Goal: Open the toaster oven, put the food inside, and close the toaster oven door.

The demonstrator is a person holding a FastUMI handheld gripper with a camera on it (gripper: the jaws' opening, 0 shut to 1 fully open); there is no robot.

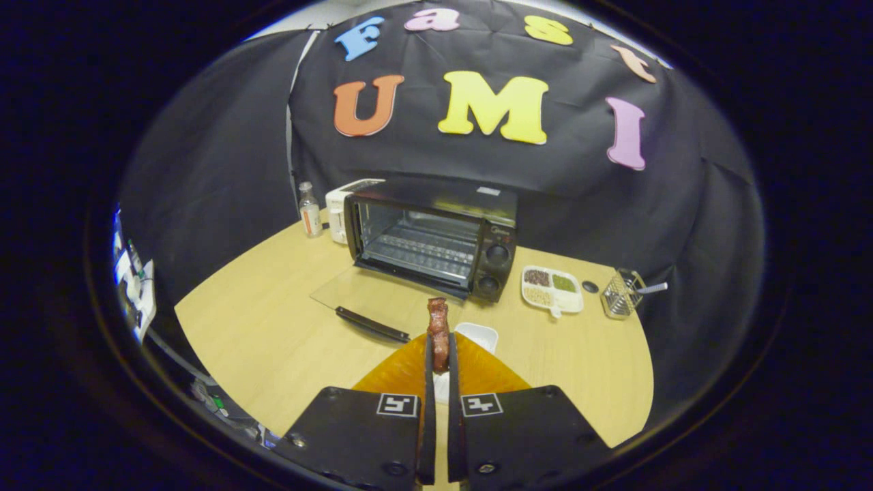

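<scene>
Claw [440,354] pinches brown food strip [438,332] ahead of open toaster oven [436,239], its label unreadable.

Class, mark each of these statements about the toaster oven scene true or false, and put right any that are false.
1. The toaster oven has its glass door folded down open. True.
2. The tool is open and holds nothing. False: its fingers are shut on the piece of food.
3. The food already lies on the oven's rack. False: it is held in front of the oven, above the table.
4. A divided tray with three fillings sits beside the oven's knob side. True.
5. A small bottle stands near the oven's far side. True.
</scene>
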